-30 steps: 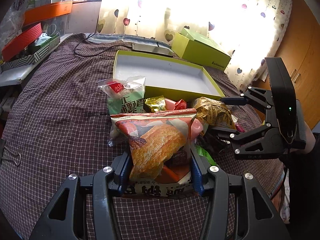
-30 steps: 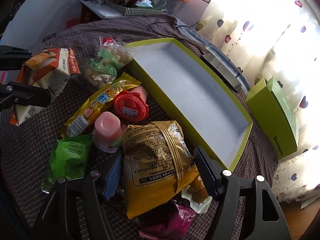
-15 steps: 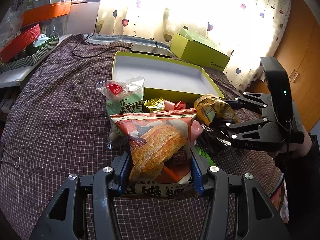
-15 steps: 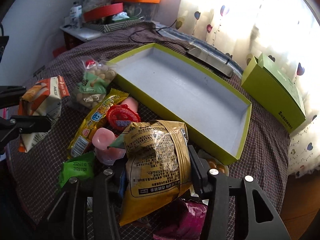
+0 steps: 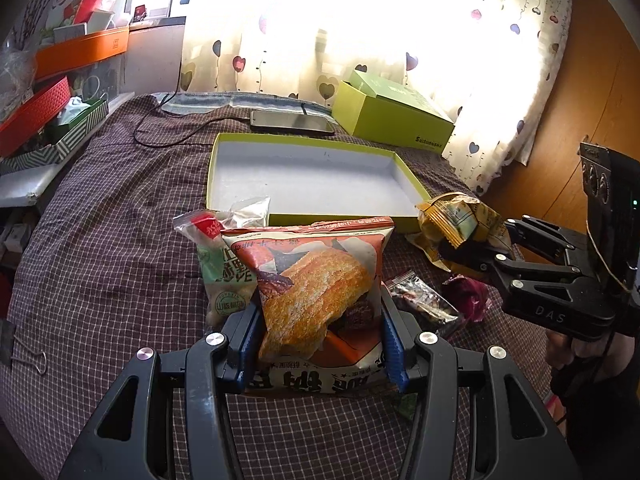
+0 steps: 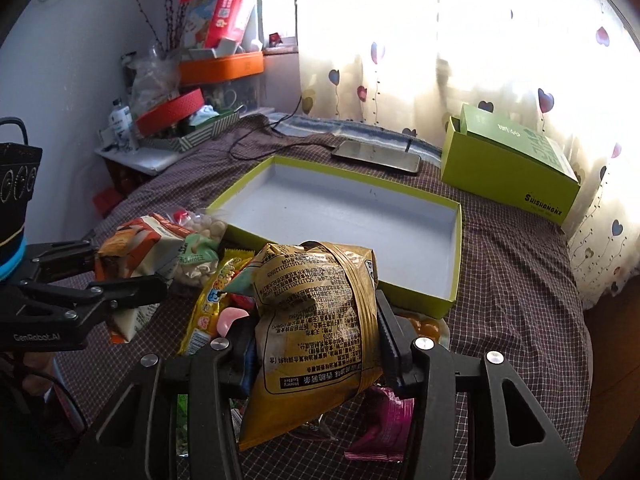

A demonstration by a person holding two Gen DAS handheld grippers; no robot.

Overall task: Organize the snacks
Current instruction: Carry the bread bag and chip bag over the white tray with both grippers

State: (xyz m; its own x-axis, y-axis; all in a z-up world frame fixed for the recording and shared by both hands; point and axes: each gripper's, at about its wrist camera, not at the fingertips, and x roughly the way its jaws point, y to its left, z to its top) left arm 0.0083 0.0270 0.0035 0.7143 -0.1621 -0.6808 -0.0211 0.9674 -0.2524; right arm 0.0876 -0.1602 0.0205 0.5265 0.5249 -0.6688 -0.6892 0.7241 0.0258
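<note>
My left gripper is shut on an orange-and-white bread snack bag, held above the checked cloth. It also shows in the right wrist view. My right gripper is shut on a yellow honey-butter snack bag, lifted near the tray's front right corner; the bag also shows in the left wrist view. The empty green tray with a white floor lies beyond both bags. A green-and-clear nut bag, a yellow packet, a pink jelly cup and a magenta packet lie on the cloth.
A green box stands at the back right by the curtain. A phone with its cable lies behind the tray. Orange, red and striped boxes crowd a shelf at the left. A binder clip lies on the cloth at the left.
Both grippers have lifted their bags and moved toward the tray. The right gripper rose most, so its view now looks across the tray toward the window.
</note>
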